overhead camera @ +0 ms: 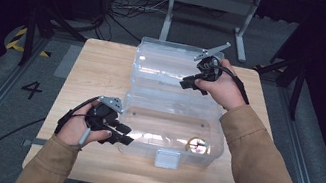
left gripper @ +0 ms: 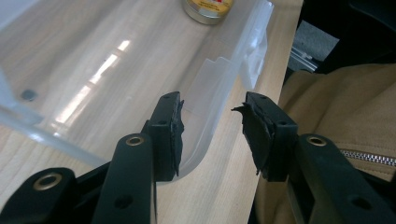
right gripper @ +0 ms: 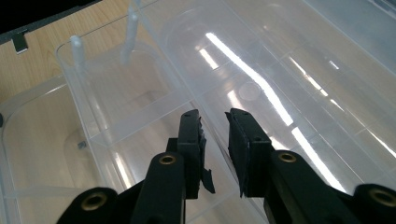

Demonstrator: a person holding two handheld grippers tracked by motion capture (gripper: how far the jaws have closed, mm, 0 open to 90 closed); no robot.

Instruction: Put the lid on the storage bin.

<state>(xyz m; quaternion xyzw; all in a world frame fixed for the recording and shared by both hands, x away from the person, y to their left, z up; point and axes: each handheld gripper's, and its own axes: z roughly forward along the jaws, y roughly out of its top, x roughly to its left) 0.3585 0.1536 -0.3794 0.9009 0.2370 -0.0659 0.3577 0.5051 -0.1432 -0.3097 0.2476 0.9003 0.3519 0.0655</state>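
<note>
A clear plastic box point(overhead camera: 174, 108) stands open on the wooden table point(overhead camera: 98, 70), its lid point(overhead camera: 165, 66) tilted back. A small round tin point(overhead camera: 197, 145) lies in the box's front right corner and also appears as the tin point(left gripper: 208, 9) at the top of the left gripper view. My left gripper point(overhead camera: 127, 135) is at the box's front left corner. It is open point(left gripper: 210, 105), with the corner rim point(left gripper: 205, 135) below the gap and one pad over the wall. My right gripper point(overhead camera: 185, 83) reaches over the lid. Its jaws point(right gripper: 212, 116) stand close together on a clear ridge of the lid.
The box takes up the table's middle and right, with bare wood to its left and along the front edge. A white latch point(overhead camera: 168, 159) juts from the box's front wall. Beyond the table are cables on the floor and a metal stand point(overhead camera: 211, 8).
</note>
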